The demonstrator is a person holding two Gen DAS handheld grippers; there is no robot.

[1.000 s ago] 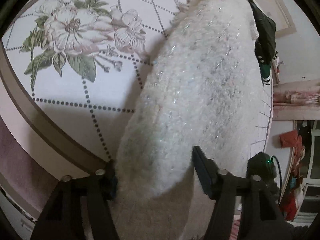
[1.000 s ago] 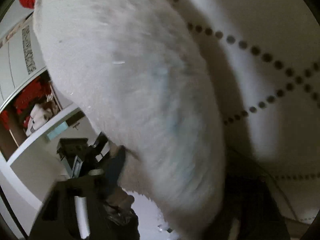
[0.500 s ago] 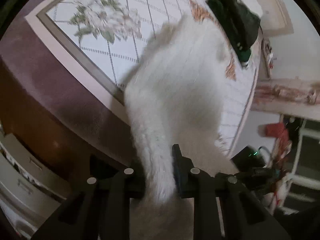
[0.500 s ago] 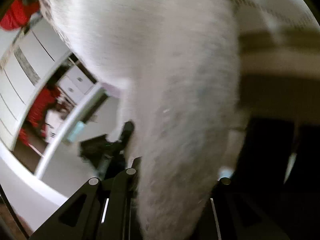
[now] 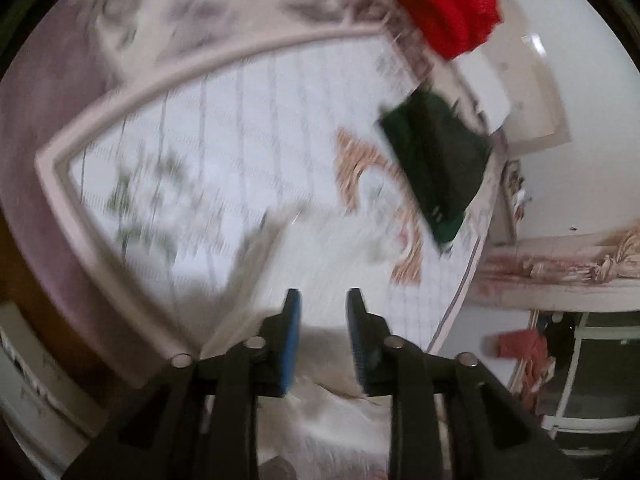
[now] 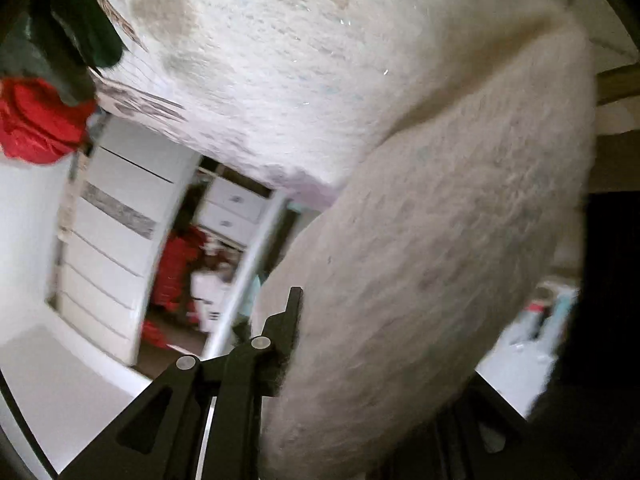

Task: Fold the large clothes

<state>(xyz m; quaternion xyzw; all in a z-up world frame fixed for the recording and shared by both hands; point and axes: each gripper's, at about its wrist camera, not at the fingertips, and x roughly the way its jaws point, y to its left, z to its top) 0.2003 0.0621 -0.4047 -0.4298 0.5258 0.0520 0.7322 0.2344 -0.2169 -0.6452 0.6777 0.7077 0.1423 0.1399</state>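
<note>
A fluffy white garment (image 6: 420,240) fills the right wrist view and hangs over the bed's edge. My right gripper (image 6: 360,320) is shut on it; only its left finger (image 6: 290,320) shows, the rest is buried in the fabric. In the blurred left wrist view my left gripper (image 5: 322,316) is open and empty, with a gap between its blue pads (image 5: 292,344). It hovers above the floral bedspread (image 5: 240,140). Part of the pale garment (image 5: 332,420) lies below its fingers.
A folded dark green garment (image 5: 436,164) and a red garment (image 5: 444,0) lie at the bed's far side; both also show in the right wrist view, green (image 6: 68,28) and red (image 6: 36,120). White drawers (image 6: 112,240) stand beside the bed.
My left gripper has let go of the white garment and opened, swinging up over the bed. My right gripper keeps its hold as the garment shifts.
</note>
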